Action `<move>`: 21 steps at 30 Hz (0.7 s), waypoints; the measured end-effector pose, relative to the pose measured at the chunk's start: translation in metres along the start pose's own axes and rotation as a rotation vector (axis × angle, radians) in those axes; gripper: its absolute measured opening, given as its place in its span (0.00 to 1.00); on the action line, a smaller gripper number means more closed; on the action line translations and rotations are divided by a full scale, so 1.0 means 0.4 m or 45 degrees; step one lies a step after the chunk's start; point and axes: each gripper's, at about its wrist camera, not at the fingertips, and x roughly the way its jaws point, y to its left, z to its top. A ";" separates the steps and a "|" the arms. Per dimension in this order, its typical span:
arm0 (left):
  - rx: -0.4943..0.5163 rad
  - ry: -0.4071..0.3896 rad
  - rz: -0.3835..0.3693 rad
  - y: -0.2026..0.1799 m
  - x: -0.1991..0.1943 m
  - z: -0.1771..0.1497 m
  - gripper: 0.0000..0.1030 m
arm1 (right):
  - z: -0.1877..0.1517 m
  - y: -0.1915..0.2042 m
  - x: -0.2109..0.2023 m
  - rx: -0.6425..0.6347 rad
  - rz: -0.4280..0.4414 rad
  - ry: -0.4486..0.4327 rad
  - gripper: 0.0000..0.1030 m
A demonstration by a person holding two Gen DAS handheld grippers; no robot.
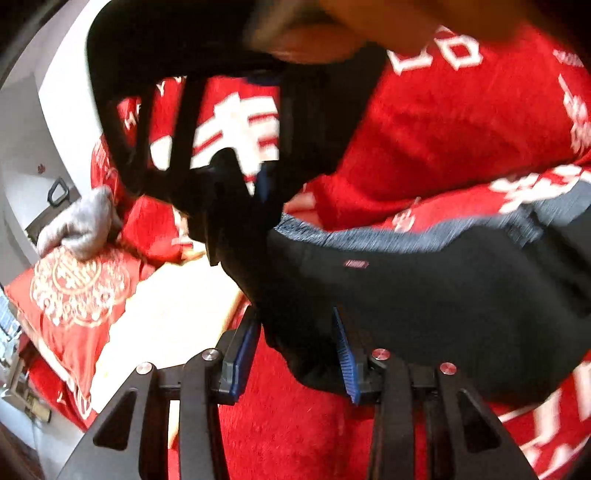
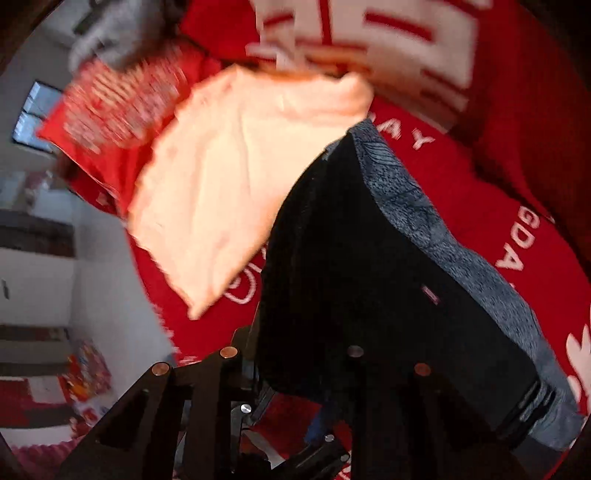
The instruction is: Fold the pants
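Note:
The black pants [image 1: 424, 306] with a grey side stripe [image 1: 369, 240] hang lifted over the red bed cover. My left gripper [image 1: 295, 354] is at the bottom of the left wrist view, its blue pads [image 1: 347, 362] pressed on a bunched fold of the black cloth. My right gripper [image 1: 243, 206] comes in from the upper left and pinches the pants' edge by the stripe. In the right wrist view the pants [image 2: 369, 277] drape over my right gripper [image 2: 295, 350] and hide its fingertips. The stripe [image 2: 424, 221] runs down the right side.
A red bed cover [image 1: 295, 435] with white lettering lies underneath. A peach cloth [image 2: 240, 184] is spread to the left, beside a red patterned pillow [image 1: 74, 295] and a grey bundle [image 1: 81, 225]. A hand [image 1: 369, 22] is at the top. White walls stand far left.

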 end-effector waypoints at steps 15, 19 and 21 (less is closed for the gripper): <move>0.432 -0.379 -0.193 -0.427 -0.297 0.168 0.40 | -0.446 -0.425 -0.498 0.286 0.275 -0.614 0.24; 0.539 -0.357 -0.300 -0.566 -0.324 0.165 0.40 | -0.596 -0.589 -0.513 0.439 0.306 -0.683 0.24; 0.607 -0.348 -0.328 -0.630 -0.332 0.142 0.40 | -0.661 -0.660 -0.492 0.516 0.345 -0.716 0.24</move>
